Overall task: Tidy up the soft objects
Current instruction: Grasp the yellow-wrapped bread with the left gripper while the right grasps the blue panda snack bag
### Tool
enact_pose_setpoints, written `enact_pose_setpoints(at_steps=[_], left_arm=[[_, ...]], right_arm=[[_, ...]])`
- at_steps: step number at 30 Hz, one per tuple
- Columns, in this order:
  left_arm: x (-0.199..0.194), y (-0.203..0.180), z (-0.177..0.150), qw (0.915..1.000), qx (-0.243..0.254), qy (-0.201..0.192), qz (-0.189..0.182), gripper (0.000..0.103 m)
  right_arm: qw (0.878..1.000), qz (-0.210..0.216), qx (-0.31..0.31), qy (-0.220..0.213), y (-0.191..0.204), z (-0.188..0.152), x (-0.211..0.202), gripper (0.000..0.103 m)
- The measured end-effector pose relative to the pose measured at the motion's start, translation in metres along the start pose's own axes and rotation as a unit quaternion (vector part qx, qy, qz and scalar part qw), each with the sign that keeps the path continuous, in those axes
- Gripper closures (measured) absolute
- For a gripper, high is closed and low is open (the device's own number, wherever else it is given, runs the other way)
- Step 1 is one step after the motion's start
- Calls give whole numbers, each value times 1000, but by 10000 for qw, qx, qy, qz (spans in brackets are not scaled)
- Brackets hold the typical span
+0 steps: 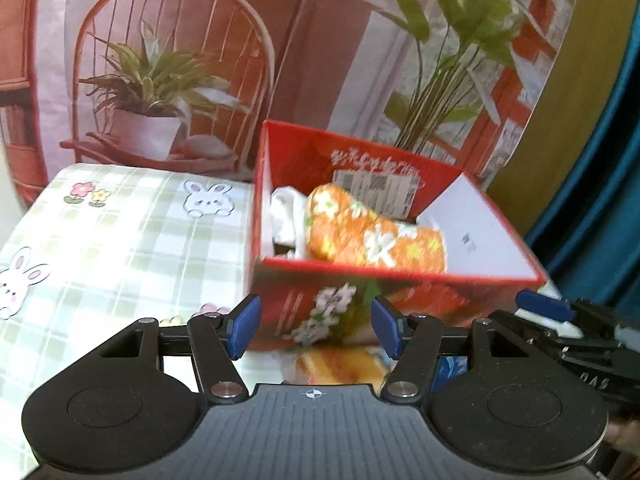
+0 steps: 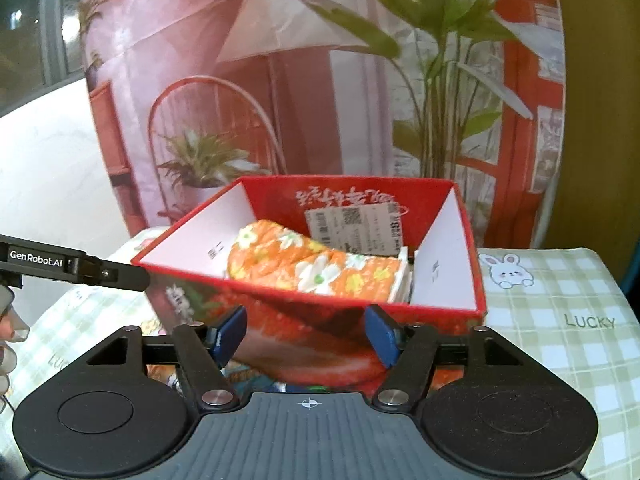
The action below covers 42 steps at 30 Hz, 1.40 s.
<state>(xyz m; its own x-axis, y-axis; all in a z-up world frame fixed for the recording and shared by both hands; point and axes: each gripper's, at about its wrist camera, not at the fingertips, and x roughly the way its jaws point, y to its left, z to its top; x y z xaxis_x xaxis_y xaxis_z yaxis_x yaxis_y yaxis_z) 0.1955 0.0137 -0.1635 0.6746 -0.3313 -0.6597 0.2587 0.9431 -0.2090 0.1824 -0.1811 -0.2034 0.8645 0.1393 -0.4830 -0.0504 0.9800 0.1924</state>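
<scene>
We see the orange floral cloth (image 1: 376, 236) in the red box (image 1: 400, 276), beyond both empty, open grippers (image 1: 314, 330) (image 2: 306, 334); only the left view shows white cloth (image 1: 286, 216).

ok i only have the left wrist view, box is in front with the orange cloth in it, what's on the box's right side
Observer: In the right wrist view the checked cloth carries on past the red box, with a bunny print and the word LUCKY.
Operator: anything between the right gripper's pads
Observer: No. The right gripper is open, short of the box, nothing between its pads.
Operator: white stuff under the orange cloth on that side?
Observer: Yes, a white edge shows under the orange floral cloth at its right end.
</scene>
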Motion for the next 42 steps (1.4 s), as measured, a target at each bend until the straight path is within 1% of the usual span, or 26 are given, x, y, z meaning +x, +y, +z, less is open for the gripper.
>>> enact_pose_setpoints(at_steps=[3, 9, 11, 13, 19, 27, 30, 37, 42], left_arm=[[-1, -3, -7, 9997, 225, 75, 90, 40], [4, 6, -17, 9996, 1, 264, -85, 42], [7, 7, -20, 9993, -41, 333, -140, 48], [10, 9, -22, 9988, -112, 400, -252, 49], [21, 11, -26, 9966, -312, 608, -464, 49], [34, 12, -33, 9938, -429, 820, -623, 49], [39, 15, -36, 9923, -536, 885, -679, 49], [51, 22, -36, 9905, -664, 967, -716, 49], [59, 23, -37, 9884, -721, 1044, -831, 48]], right_arm=[[9998, 136, 58, 158, 2, -7, 4, 40], [9978, 454, 24, 493, 16, -20, 16, 40], [9970, 541, -70, 551, 21, -20, 18, 40], [9959, 645, -151, 620, 27, -20, 21, 40], [9927, 833, -320, 806, 39, -22, 29, 40], [9881, 997, -569, 1025, 50, -25, 42, 42], [9860, 1076, -514, 1162, 50, -32, 48, 45], [9816, 1285, -489, 1327, 52, -34, 55, 43], [9769, 1441, -367, 1536, 53, -37, 68, 43]])
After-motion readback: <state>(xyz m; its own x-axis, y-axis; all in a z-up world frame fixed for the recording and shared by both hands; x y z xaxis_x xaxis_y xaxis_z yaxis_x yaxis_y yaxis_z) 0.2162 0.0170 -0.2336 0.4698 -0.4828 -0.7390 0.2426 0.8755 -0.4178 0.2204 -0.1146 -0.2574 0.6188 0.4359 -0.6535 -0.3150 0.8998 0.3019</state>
